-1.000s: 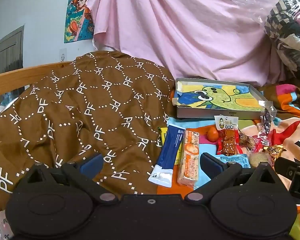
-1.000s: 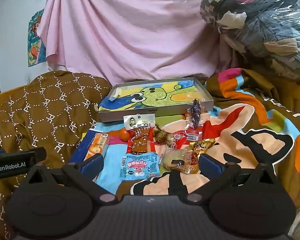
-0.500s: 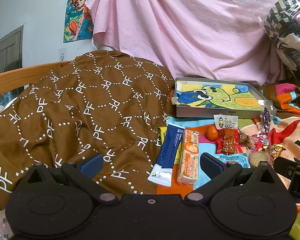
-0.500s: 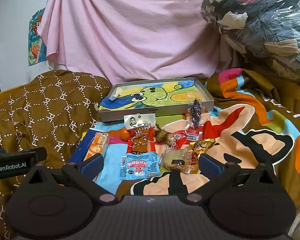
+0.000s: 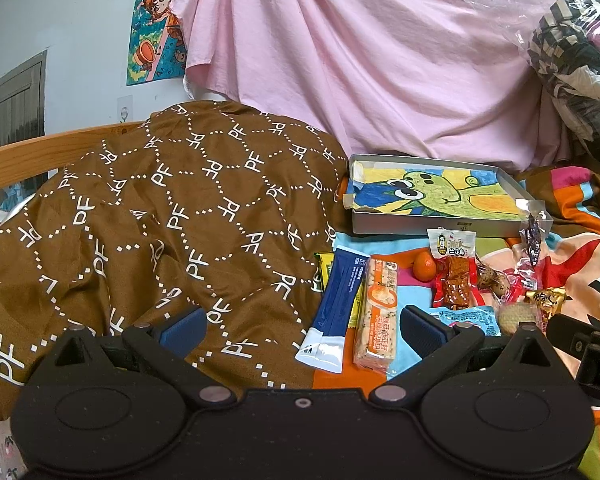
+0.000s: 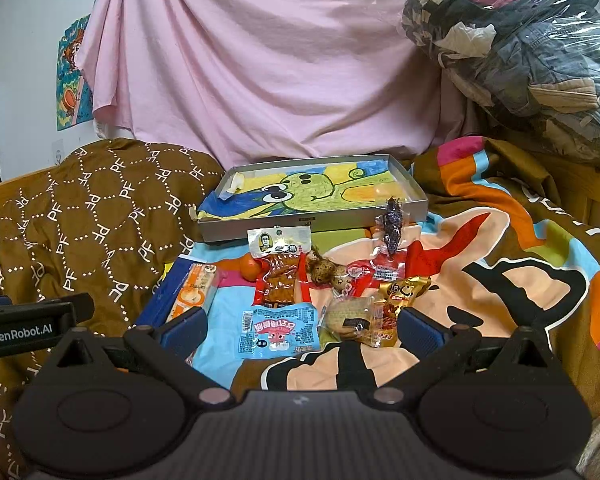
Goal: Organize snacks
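Observation:
Several snacks lie on a colourful bedspread in front of a shallow grey box lined with a frog drawing, also in the left wrist view. My left gripper is open and empty, hovering before a blue packet and an orange-white bar. My right gripper is open and empty above a light-blue packet and a round biscuit pack. A red tofu pack, an orange fruit, a gold candy and a dark fruit pack lie further on.
A brown patterned quilt is heaped at the left over a wooden bed rail. A pink sheet hangs behind. A plastic bag of clothes sits at the back right. The other gripper's body shows at the left.
Both grippers have drifted very slightly; the scene is almost unchanged. Both stay open and empty.

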Demonstrator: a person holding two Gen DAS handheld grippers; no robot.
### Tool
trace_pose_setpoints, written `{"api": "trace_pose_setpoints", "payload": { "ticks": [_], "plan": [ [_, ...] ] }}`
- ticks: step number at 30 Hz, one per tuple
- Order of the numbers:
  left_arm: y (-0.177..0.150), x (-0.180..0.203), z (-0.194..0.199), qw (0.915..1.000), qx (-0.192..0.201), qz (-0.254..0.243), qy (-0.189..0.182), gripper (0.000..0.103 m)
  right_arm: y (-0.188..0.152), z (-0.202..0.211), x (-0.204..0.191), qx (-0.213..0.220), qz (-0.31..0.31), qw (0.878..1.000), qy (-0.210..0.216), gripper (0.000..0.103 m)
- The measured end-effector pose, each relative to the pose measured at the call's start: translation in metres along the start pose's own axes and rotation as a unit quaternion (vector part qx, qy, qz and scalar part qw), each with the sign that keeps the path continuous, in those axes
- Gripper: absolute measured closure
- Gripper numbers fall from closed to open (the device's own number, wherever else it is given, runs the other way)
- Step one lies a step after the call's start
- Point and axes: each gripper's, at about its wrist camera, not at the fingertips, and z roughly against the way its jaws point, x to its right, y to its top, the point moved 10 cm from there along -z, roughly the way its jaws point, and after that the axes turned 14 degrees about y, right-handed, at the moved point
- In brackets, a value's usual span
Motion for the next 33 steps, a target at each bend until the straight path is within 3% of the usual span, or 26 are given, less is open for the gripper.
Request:
{"api": "trace_pose_setpoints", "payload": {
  "ticks": [33],
  "plan": [
    [-0.0017, -0.0022, -0.0015, 1.0, -0.002, -0.001, 0.0, 0.001, -0.0014, 0.0002, -0.0002, -0.007, 0.006, 1.0, 0.003, 0.0]
  ]
}}
